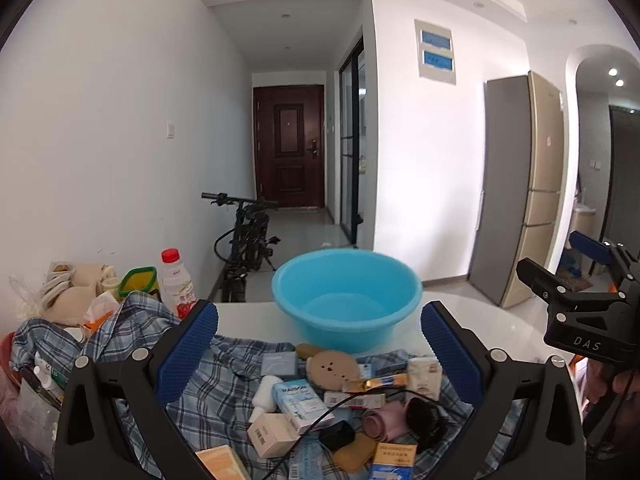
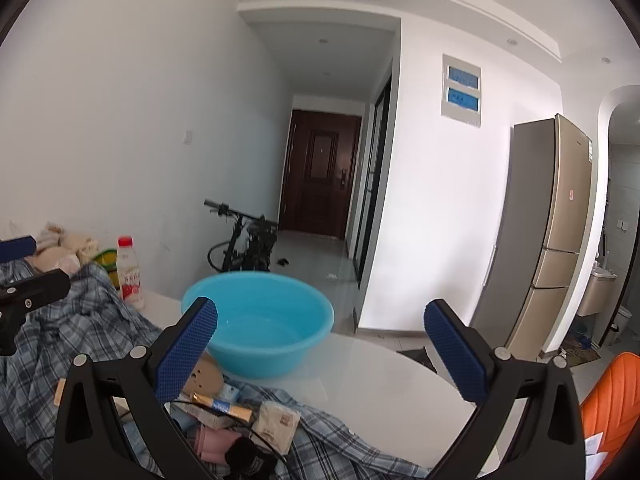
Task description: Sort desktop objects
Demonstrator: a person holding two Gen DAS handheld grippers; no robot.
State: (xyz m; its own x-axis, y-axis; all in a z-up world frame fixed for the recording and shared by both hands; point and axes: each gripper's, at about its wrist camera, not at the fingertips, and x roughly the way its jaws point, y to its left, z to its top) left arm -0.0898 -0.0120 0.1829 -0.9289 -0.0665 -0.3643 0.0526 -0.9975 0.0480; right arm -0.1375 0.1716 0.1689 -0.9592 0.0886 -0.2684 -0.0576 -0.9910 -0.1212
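White table carries a blue basin holding nothing; left gripper and right gripper spread.

— What is seen on the desk?
— Small boxes, a round tan disc and a pink roll are heaped on a plaid cloth; a blue basin is set upright behind.

light blue basin, blue-white plaid shirt, red-capped white bottle, dark brown door, orange chair
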